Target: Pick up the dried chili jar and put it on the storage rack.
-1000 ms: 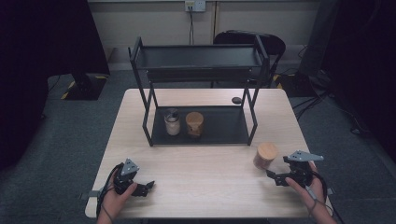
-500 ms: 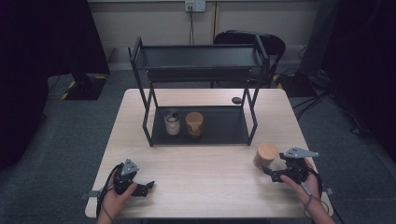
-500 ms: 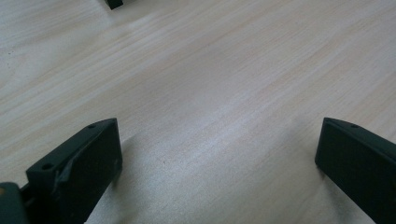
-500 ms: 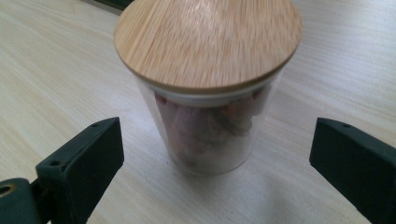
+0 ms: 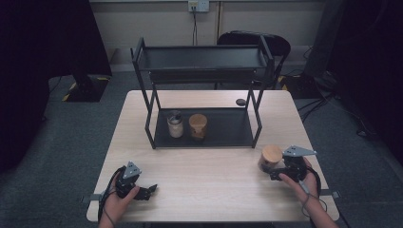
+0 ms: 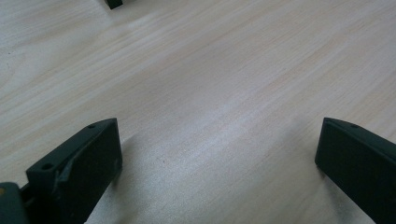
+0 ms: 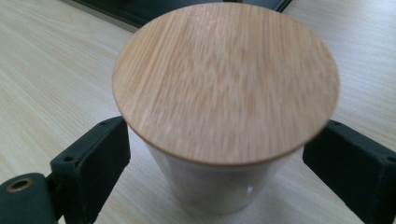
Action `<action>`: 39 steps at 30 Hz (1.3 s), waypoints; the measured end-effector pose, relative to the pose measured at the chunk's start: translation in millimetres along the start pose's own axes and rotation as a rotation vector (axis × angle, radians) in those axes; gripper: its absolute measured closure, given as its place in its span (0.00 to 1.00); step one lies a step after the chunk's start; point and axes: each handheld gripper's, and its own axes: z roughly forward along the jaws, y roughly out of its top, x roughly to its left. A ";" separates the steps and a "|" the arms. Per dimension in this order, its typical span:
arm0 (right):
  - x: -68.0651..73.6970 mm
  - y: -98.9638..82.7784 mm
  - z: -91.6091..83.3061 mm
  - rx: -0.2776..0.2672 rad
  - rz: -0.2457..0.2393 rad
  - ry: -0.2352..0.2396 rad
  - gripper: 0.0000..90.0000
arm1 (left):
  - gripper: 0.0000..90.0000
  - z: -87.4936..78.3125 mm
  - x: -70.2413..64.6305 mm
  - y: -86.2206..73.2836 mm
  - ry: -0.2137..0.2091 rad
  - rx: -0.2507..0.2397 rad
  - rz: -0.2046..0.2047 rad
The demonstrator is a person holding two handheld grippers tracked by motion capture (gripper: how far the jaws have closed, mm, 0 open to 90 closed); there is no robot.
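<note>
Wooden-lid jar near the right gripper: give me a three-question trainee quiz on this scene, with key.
1. True or false: the jar with the wooden lid stands between the jaws of the right gripper.
2. How many jars stand on the lower shelf of the black rack?
3. What lies between the jaws of the left gripper? A) a jar B) a lid C) bare table

Key: 1 true; 2 two; 3 C
</note>
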 end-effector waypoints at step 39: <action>5.1 7.7 12.1 -0.029 -0.040 0.013 0.28 | 0.00 -0.1 0.0 0.0 0.000 0.000 0.000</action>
